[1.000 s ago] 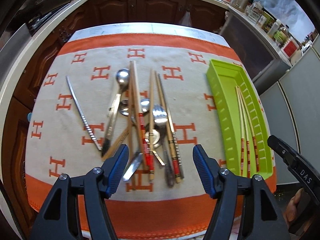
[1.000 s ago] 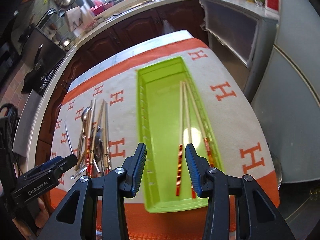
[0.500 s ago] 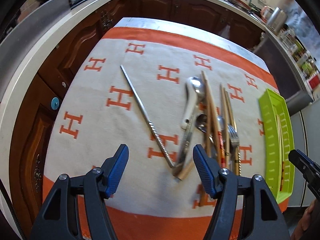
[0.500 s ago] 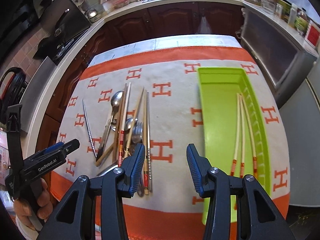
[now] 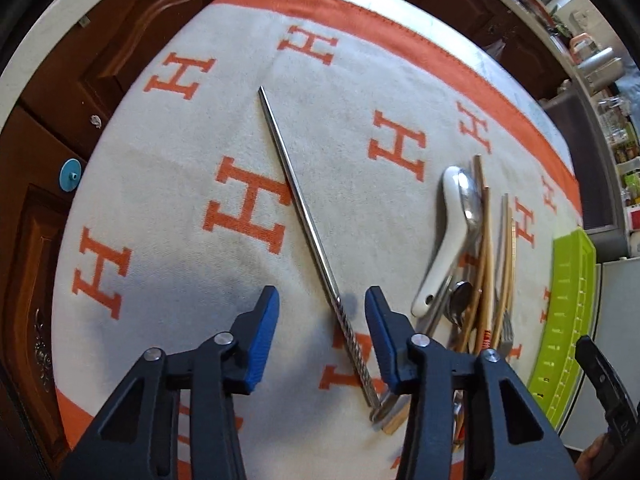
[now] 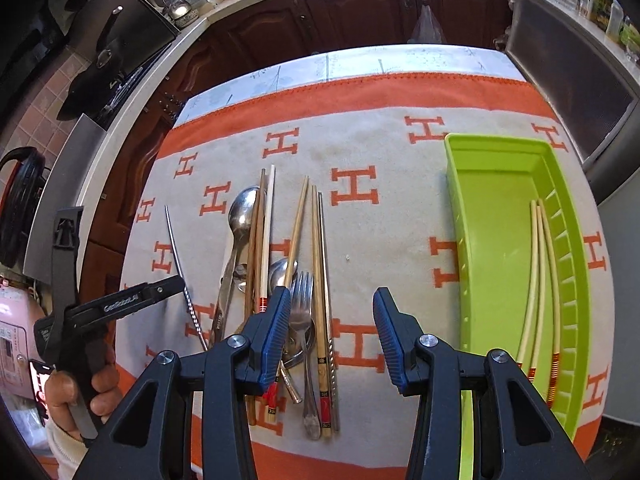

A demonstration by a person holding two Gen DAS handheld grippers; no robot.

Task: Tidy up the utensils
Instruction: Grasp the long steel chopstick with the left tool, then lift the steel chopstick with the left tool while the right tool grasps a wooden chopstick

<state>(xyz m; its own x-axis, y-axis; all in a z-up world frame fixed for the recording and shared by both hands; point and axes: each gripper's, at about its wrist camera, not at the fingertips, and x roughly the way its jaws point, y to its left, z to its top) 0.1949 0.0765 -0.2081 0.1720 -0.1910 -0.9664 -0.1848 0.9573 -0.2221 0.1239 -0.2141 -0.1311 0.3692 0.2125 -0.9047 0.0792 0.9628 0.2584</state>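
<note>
A single metal chopstick (image 5: 304, 216) lies apart on the cloth, left of the pile; it also shows in the right wrist view (image 6: 178, 252). My left gripper (image 5: 322, 340) is open and low, its jaws on either side of the chopstick's twisted end. A pile of utensils (image 6: 280, 280) holds spoons, a fork and several chopsticks. My right gripper (image 6: 330, 336) is open and empty above the pile's right edge. The green tray (image 6: 496, 148) at the right holds three pale chopsticks (image 6: 540, 280).
The white cloth with orange H marks (image 6: 360, 144) covers the table. Dark wooden cabinets (image 6: 360, 8) and a counter run behind. The tray's left rim (image 5: 568, 320) shows at the right of the left wrist view. A hand (image 6: 76, 392) holds the left gripper.
My left gripper has moved left and down, away from the pile, and now straddles the lone metal chopstick. My right gripper has swung left from the tray toward the pile.
</note>
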